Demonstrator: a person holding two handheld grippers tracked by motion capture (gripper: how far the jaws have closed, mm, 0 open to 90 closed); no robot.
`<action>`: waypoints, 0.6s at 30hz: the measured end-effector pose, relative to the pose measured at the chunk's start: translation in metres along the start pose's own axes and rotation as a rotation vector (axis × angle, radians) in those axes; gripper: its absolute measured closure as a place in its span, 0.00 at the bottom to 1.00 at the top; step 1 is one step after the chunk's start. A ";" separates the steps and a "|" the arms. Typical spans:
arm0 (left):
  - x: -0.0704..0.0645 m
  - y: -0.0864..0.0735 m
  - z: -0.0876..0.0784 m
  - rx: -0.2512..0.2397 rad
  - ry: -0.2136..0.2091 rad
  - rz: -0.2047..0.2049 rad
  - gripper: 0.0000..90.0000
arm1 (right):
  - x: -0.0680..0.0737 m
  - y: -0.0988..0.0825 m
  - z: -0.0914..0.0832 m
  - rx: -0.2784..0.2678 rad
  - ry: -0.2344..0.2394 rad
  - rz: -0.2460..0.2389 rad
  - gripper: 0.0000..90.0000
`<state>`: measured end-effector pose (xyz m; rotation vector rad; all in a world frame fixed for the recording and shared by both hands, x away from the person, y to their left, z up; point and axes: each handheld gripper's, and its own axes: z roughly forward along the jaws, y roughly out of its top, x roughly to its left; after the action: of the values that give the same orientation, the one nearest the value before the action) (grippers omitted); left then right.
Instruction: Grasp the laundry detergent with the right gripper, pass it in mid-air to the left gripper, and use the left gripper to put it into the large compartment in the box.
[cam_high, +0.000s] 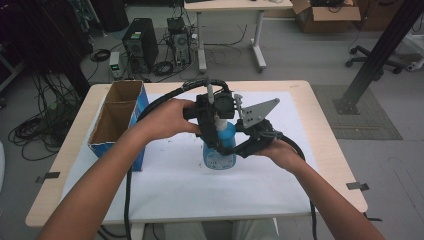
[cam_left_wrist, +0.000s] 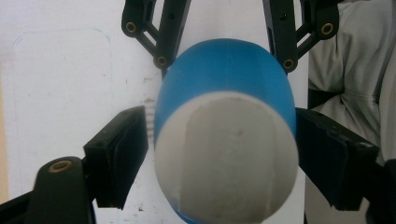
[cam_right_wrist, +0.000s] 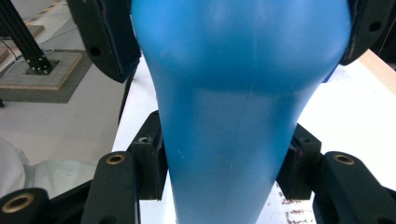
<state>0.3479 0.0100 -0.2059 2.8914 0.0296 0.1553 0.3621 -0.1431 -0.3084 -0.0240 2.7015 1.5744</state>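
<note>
The blue spray bottle stands mid-desk; the cardboard box sits at nine o'clock. Right gripper pinches its body; left gripper brackets the top, jaws spread. Label unreadable.

Even, soft indoor light; close-up gripper views slightly blurred

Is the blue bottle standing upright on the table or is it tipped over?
Upright: in the high view the blue bottle stands with its base on the white sheet and its neck up.
</note>
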 end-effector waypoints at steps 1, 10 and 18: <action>0.000 0.000 0.000 0.000 -0.002 0.001 0.26 | 0.000 0.000 0.000 0.000 0.000 0.000 0.50; 0.000 0.000 0.000 -0.001 -0.005 0.003 0.36 | 0.000 -0.001 0.000 -0.002 0.002 -0.001 0.50; 0.000 0.000 0.001 0.003 -0.008 0.005 0.41 | 0.000 -0.002 0.001 -0.001 0.007 -0.002 0.50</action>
<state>0.3483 0.0098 -0.2070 2.8954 0.0215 0.1453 0.3616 -0.1427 -0.3105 -0.0322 2.7050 1.5790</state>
